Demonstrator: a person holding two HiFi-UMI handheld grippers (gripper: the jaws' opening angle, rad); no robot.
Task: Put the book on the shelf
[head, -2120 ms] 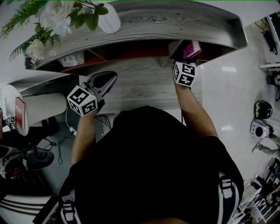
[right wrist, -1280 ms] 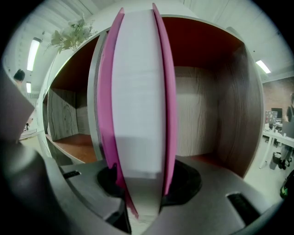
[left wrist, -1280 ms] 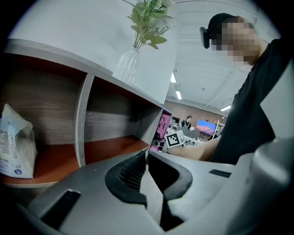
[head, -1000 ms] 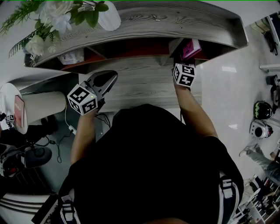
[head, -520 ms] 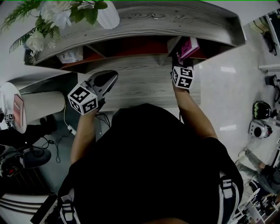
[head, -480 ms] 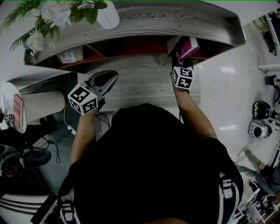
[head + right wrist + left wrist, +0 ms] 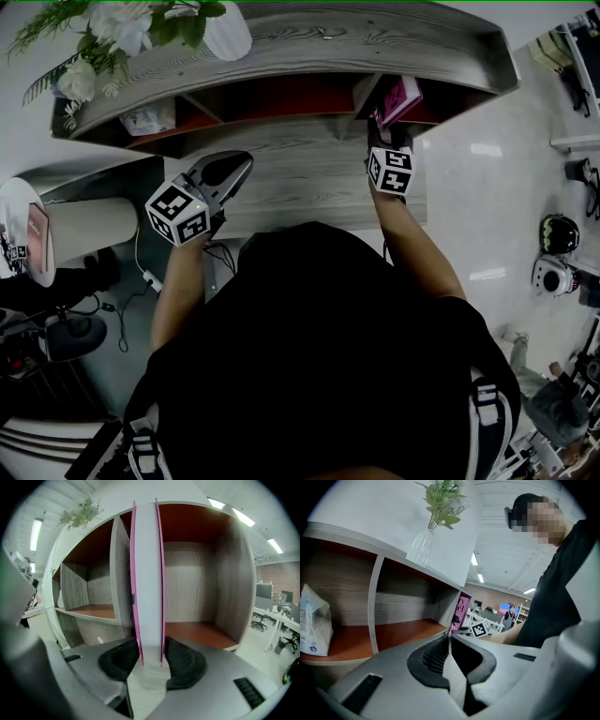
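1. The book, pink-covered with its white page edge facing the camera, stands upright at the mouth of the shelf's rightmost compartment, just beside the divider on its left. The head view also shows it inside that end bay.
2. The right gripper straddles the book's lower end. Its jaws are opening, with the book between them and the dark pads lying close along either cover rather than clamping it. I judge this to be the release.
3. Whether the book's bottom edge sits flat on the orange compartment floor is hidden behind the jaws.
4. Judged from this, the placing is nearly done: the book is in the shelf. What remains is drawing the right gripper straight back without dragging or tipping the book, and perhaps nudging it deeper, since it sits near the front edge.
5. The left gripper hangs off to the side over the lower ledge, jaws closed together on nothing, taking no part.
6. Further out, a white bag sits in the left compartment and a vase of flowers on top.
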